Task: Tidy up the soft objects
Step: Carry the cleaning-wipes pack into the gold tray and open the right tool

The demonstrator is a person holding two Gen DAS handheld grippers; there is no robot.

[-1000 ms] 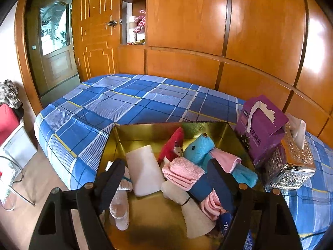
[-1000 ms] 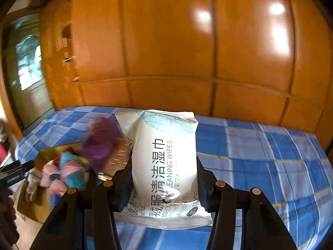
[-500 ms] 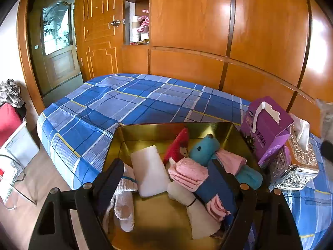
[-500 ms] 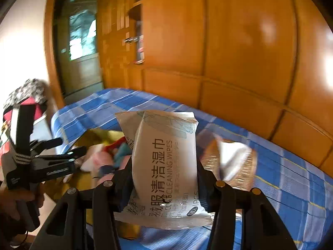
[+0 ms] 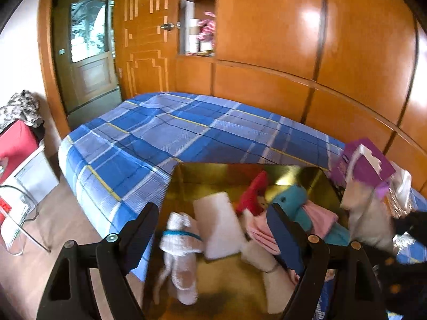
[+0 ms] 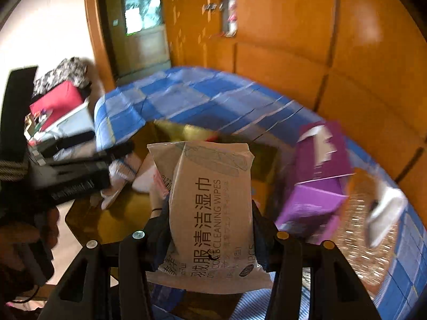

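My right gripper (image 6: 210,213) is shut on a white pack of cleaning wipes (image 6: 210,208) and holds it upright over the near right part of a gold tray (image 6: 122,213). The pack also shows blurred in the left wrist view (image 5: 365,218). My left gripper (image 5: 213,229) is open and empty just above the gold tray (image 5: 232,170). In the tray lie white socks (image 5: 178,242), a white folded cloth (image 5: 218,224), a red soft toy (image 5: 253,192), a teal plush (image 5: 293,200) and pink cloths (image 5: 317,218).
The tray sits on a bed with a blue plaid cover (image 5: 186,138). A purple tissue box (image 6: 317,181) and a glittery silver tissue box (image 6: 357,229) stand right of the tray. Wood panelling (image 5: 293,53) is behind; a red case (image 5: 16,141) stands left.
My right gripper swung left with the wipes pack, from over the bed to above the tray. My left gripper shifted slightly left and stayed open.
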